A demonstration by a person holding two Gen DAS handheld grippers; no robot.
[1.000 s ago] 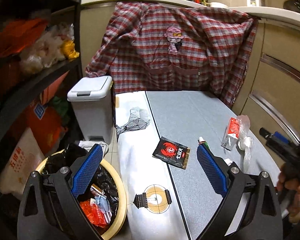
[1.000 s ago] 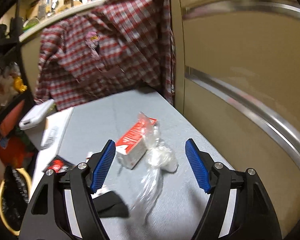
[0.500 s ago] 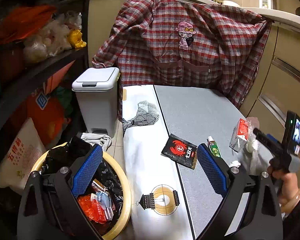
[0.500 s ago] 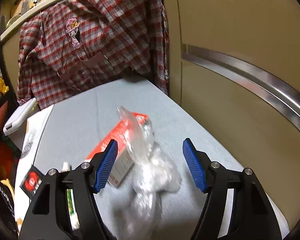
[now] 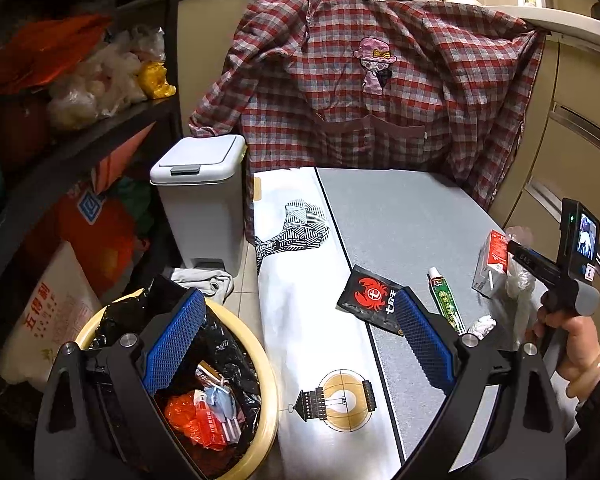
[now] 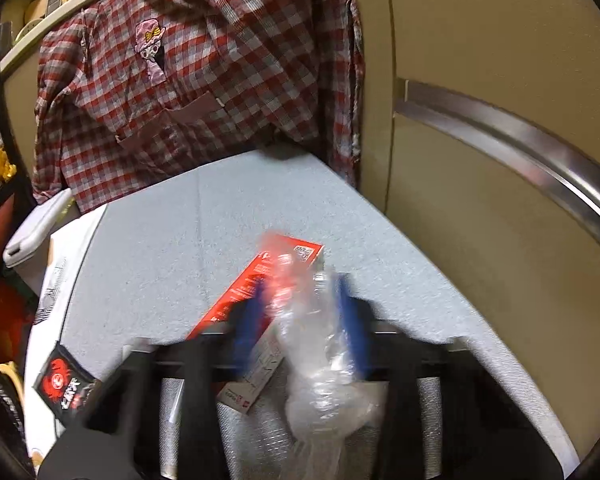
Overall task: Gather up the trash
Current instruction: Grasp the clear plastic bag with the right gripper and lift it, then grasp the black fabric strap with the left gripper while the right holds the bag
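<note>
A clear plastic bag (image 6: 324, 392) lies crumpled on the grey table top (image 6: 160, 248), against a red and white carton (image 6: 260, 276). My right gripper (image 6: 300, 292) is closing, its blurred blue pads pinching the bag's upper part. From the left wrist view it (image 5: 516, 248) reaches in at the table's right edge, held by a hand. My left gripper (image 5: 298, 300) stands open and holds nothing, half over the lined trash basket (image 5: 268, 392). A black sachet (image 5: 370, 304), a green tube (image 5: 446, 300) and a white tissue wad (image 5: 482, 326) lie near its right finger.
A white lidded pedal bin (image 5: 200, 208) stands left of the table. A plaid shirt (image 5: 360, 92) hangs over the counter behind. Dark shelves (image 5: 60, 152) with bags fill the left side. A beige cabinet (image 6: 500, 160) with a metal rail borders the table's right edge.
My right gripper moved forward and down over the plastic bag, and its jaws went from wide apart to closing on it. The left gripper stayed open and almost still.
</note>
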